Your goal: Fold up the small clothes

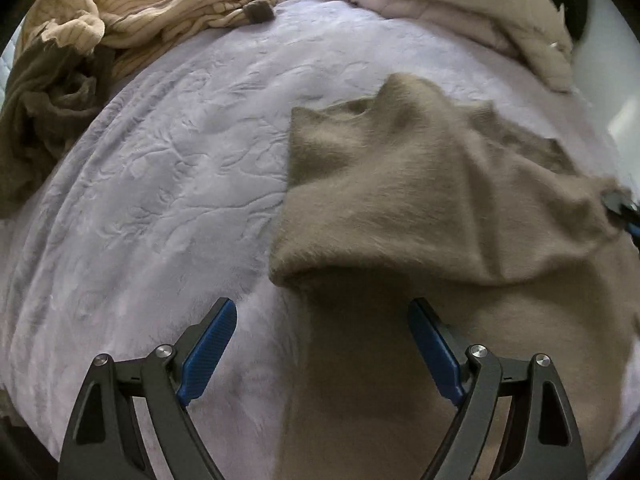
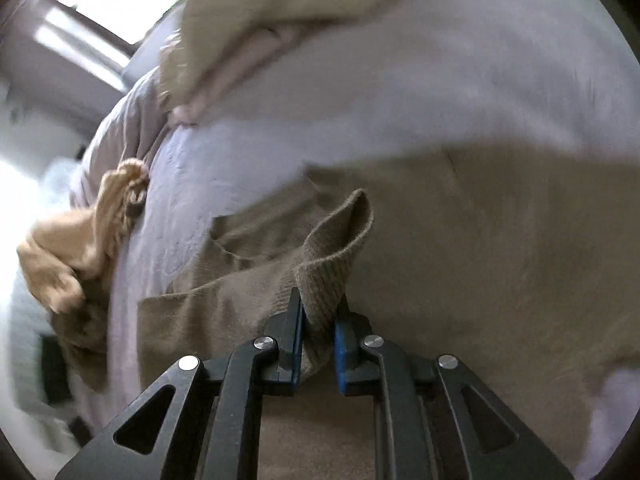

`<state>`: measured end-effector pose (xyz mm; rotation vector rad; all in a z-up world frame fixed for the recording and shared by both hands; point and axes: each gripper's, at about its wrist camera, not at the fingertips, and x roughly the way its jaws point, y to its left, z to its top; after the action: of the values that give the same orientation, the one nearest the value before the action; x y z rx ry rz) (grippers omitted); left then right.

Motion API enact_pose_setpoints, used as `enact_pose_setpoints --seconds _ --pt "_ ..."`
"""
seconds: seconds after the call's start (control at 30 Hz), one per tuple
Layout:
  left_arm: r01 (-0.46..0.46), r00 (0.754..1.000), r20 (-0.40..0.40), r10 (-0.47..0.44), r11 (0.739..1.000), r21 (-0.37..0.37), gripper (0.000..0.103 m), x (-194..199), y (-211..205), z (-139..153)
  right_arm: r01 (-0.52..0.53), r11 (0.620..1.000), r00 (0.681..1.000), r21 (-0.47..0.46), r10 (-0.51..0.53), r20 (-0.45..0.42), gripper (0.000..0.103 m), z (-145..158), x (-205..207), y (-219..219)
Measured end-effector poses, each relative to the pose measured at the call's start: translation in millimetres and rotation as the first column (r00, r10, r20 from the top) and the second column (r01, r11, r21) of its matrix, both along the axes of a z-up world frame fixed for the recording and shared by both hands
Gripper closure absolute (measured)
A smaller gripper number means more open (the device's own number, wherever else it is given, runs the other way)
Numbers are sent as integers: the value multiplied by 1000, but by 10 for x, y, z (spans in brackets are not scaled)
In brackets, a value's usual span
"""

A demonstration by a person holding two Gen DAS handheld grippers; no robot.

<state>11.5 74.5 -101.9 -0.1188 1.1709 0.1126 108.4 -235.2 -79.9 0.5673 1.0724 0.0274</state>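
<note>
A fuzzy taupe sweater [image 1: 420,208] lies partly folded over on the lilac embossed bedspread [image 1: 160,168]. My left gripper [image 1: 322,308] hangs open just above the sweater's near edge, nothing between its blue pads [image 1: 208,352]. In the right wrist view my right gripper [image 2: 318,308] is shut on a ribbed cuff or hem [image 2: 332,264] of the same taupe sweater [image 2: 480,260], lifting that part up. At the right edge of the left wrist view the right gripper's tip [image 1: 618,202] shows pinching the fabric.
A striped cream garment [image 1: 160,4] and an olive-brown one [image 1: 44,120] are heaped at the far left of the bed. A beige quilt [image 1: 480,12] lies bunched at the far right. A bright window [image 2: 104,4] shows beyond the bed.
</note>
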Motion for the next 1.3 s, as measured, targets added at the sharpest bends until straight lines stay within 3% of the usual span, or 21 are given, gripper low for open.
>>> enact_pose_setpoints --seconds 0.1,0.13,0.23,0.3,0.47,0.57,0.6,0.67,0.7,0.83,0.87,0.97,1.0,1.03,1.07,1.1,1.13,1.23,1.3 --pt "-41 999 21 40 997 61 15 108 68 -52 29 999 998 37 -27 -50 86 -182 26 -141" --pt "-54 998 27 52 996 75 15 143 110 -58 30 999 999 34 -29 -36 92 -146 12 -158" --pt "-91 995 49 86 991 102 15 189 255 -10 30 1000 999 0 -30 45 93 122 -75 -185" --pt "-91 995 50 85 989 117 15 197 367 -13 44 999 998 -22 -43 43 93 124 -141 -298" --pt "28 999 37 -33 991 134 13 108 422 45 90 996 991 -18 -92 -99 89 -322 -291 -620" --pt "123 992 4 -125 983 137 13 -14 395 122 114 993 991 15 -113 -77 77 -334 -423 -676" --pt "145 989 -11 -144 983 113 13 -73 424 146 117 993 991 32 -114 -77 71 -320 -456 -681" --pt "131 991 -35 -130 991 37 13 -143 547 191 112 991 992 68 -108 -69 45 -280 -478 -658" --pt "113 993 -43 -113 994 0 13 -142 599 204 103 991 993 80 -98 -61 41 -249 -487 -630" --pt "7 999 -51 -17 983 -181 13 133 793 159 74 994 995 74 -69 -69 40 -267 -472 -538" --pt "-13 998 -63 -3 969 -248 13 320 810 68 84 994 994 76 -78 -72 40 -289 -458 -544" --pt "-45 991 -131 -1 937 -347 15 682 725 -188 116 989 992 91 -110 -66 40 -320 -440 -601" --pt "-53 987 -159 -9 924 -379 19 810 678 -284 122 988 991 91 -116 -67 40 -327 -432 -606" --pt "-58 985 -172 -8 924 -377 36 879 637 -325 128 988 990 84 -122 -75 45 -333 -413 -597" --pt "-55 985 -171 -9 928 -368 58 935 601 -340 130 989 989 73 -124 -84 77 -330 -407 -603" --pt "-43 989 -147 -14 925 -378 75 976 579 -310 118 992 988 48 -113 -104 98 -331 -363 -583" --pt "-41 991 -132 -12 921 -387 88 1011 588 -282 106 993 989 41 -101 -111 96 -316 -320 -562" --pt "-15 1000 -26 7 942 -335 94 945 629 -54 7 999 1000 38 -7 6 96 -39 -239 -473" --pt "-7 1000 3 8 945 -327 94 895 663 -36 -54 998 997 -29 55 56 96 70 -175 -423"
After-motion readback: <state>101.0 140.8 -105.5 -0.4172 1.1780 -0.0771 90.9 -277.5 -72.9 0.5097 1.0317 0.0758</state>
